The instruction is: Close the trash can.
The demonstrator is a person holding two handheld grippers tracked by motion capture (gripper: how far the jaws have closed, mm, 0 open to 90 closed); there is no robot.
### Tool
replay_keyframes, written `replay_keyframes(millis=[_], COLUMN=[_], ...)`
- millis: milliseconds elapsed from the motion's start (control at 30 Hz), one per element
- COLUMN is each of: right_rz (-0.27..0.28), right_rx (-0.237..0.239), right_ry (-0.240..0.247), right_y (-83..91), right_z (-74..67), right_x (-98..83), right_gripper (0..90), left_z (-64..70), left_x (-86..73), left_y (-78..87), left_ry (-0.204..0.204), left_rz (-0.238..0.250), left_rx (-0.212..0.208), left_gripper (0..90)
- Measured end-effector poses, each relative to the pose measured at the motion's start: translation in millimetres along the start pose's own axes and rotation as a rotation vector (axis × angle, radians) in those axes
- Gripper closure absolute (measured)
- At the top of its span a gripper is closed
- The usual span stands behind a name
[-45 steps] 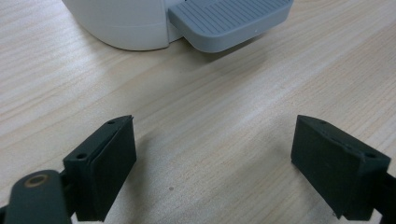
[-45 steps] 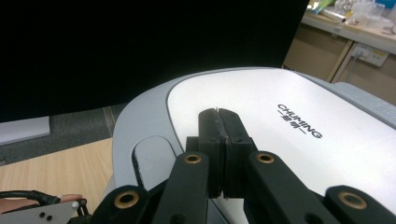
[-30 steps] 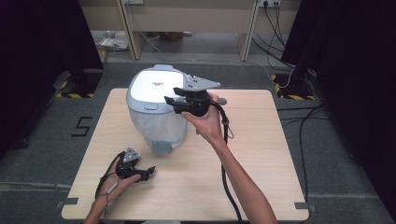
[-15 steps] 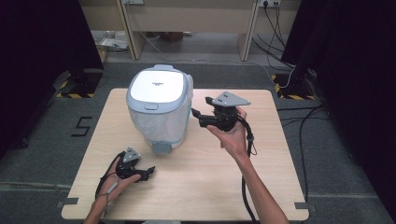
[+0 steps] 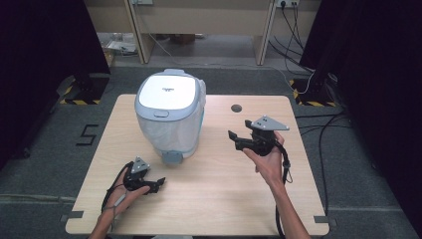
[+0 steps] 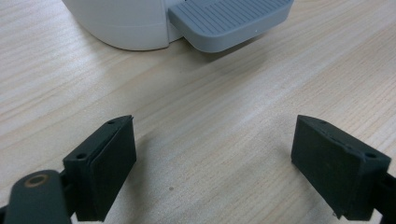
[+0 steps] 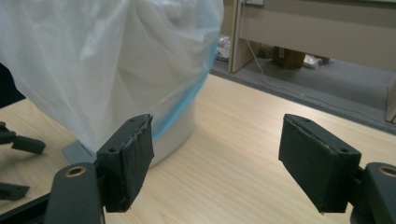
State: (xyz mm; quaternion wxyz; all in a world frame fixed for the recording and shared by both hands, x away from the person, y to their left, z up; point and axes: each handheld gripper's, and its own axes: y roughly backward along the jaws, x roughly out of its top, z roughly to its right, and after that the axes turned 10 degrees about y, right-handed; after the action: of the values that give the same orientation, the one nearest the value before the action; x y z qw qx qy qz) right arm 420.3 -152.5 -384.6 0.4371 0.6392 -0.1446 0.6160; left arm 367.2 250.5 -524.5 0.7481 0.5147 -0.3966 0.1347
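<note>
A white pedal bin [image 5: 169, 114] with a shut lid stands on the wooden table [image 5: 224, 199]; a thin plastic bag [image 7: 116, 60] lines it and hangs over its sides. Its grey foot pedal [image 5: 172, 158] faces the person. My left gripper [image 5: 158, 184] rests low at the front left, open, its jaws pointing at the pedal [image 6: 229, 21] with bare table between them. My right gripper [image 5: 233, 139] hovers to the right of the bin, jaws towards it. Its jaws have just been opening and stand open [image 7: 217, 163] with nothing between them.
A small round hole [image 5: 236, 108] sits in the tabletop behind the right hand. Bare table lies right of and in front of the bin. Beyond the table are desk legs [image 5: 261, 35], floor cables [image 5: 318, 74] and dark curtains on both sides.
The right hand has moved from over the bin's lid to the right and down, ending beside the bin, and its jaws stand wider apart. The left gripper has stayed put.
</note>
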Motion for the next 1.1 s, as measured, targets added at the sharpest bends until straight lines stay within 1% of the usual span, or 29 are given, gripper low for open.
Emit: replay_keyframes(millis=[267, 333, 400, 500, 600, 700, 867, 967, 1000, 1100], right_rz=[-0.048, -0.064, -0.084, -0.106, -0.128, -0.134, -0.158, -0.177, -0.186, -0.201], right_rx=[-0.023, -0.024, -0.036, -0.042, -0.041, -0.035, -0.048, -0.044, -0.036, -0.028], right_ry=[0.009, 0.014, 0.019, 0.013, 0.007, -0.001, -0.008, -0.010, -0.008, -0.017], right_y=[6.4, 7.9, 10.4, 12.9, 14.2, 14.7, 17.1, 16.4, 15.7, 15.2], right_z=[-1.7, -2.9, -4.7, -7.7, -11.5, -15.5, -20.4, -24.7, -25.8, -29.7], right_x=[-25.9, -33.4, -42.2, -53.8, -64.2, -75.2, -89.8, -97.5, -99.7, -106.5], right_gripper=[24.6, 24.6, 24.5, 23.4, 23.0, 22.9, 22.4, 22.2, 22.2, 22.3], left_z=[-0.1, -0.1, -0.2, -0.1, -0.2, 0.0, -0.1, -0.1, -0.1, -0.1], left_x=[0.0, 0.0, 0.1, 0.1, 0.1, 0.0, 0.0, 0.0, 0.0, 0.0], left_y=[0.0, 0.0, 0.0, 0.0, 0.0, 0.0, 0.0, 0.0, 0.0, 0.0], left_ry=[0.000, 0.000, -0.002, -0.002, -0.002, 0.000, 0.000, 0.000, 0.000, 0.000], left_rz=[0.000, 0.000, 0.000, 0.000, 0.000, 0.000, 0.000, 0.000, 0.000, 0.000], left_rx=[0.000, 0.000, 0.001, 0.001, 0.001, 0.000, 0.000, 0.000, 0.000, 0.000], left_gripper=[12.8, 12.8, 12.8, 12.8, 12.8, 12.8, 12.8, 12.8, 12.8, 12.8])
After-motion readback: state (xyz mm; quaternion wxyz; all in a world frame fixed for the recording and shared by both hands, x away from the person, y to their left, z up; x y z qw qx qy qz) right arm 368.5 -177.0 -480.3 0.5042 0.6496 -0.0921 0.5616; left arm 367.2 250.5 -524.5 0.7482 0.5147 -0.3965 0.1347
